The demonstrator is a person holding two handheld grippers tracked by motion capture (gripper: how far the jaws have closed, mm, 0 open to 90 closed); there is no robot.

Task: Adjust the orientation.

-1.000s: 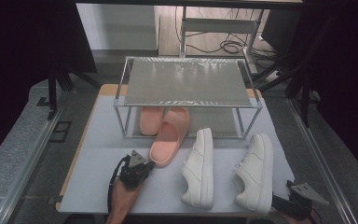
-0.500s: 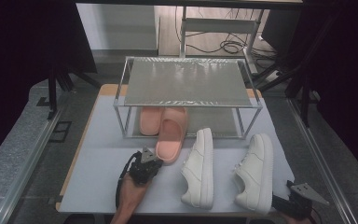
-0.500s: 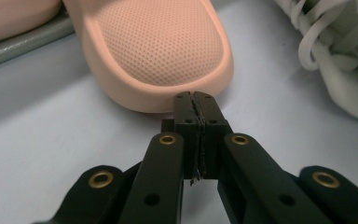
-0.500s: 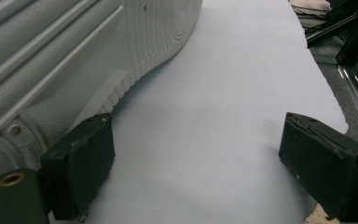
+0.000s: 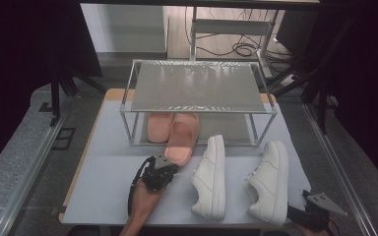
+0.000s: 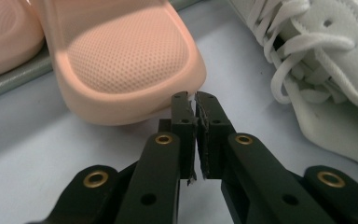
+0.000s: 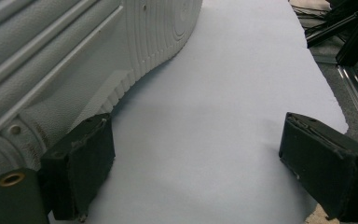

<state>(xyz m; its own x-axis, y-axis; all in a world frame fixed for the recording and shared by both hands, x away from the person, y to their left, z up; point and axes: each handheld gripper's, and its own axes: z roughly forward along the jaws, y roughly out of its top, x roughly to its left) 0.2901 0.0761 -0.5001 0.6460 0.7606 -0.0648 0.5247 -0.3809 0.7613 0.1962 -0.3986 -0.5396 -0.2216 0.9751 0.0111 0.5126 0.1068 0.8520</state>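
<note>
High view: left hand-held gripper (image 5: pixel 161 169) has shifted toward the pink slipper (image 5: pixel 182 139), which lies half out of the rack (image 5: pixel 199 108). Left gripper view: jaws clenched, apparently empty, tips near the slipper's toe. Right gripper view: right hand-held gripper (image 7: pixel 196 163) released beside a white sneaker (image 7: pixel 74 60), bare bench (image 7: pixel 223 93) ahead.

The pink slipper (image 5: pixel 181 138) lies flat, toe under the rack's (image 5: pixel 197 88) lower shelf, heel jutting onto the table (image 5: pixel 108 167).
</note>
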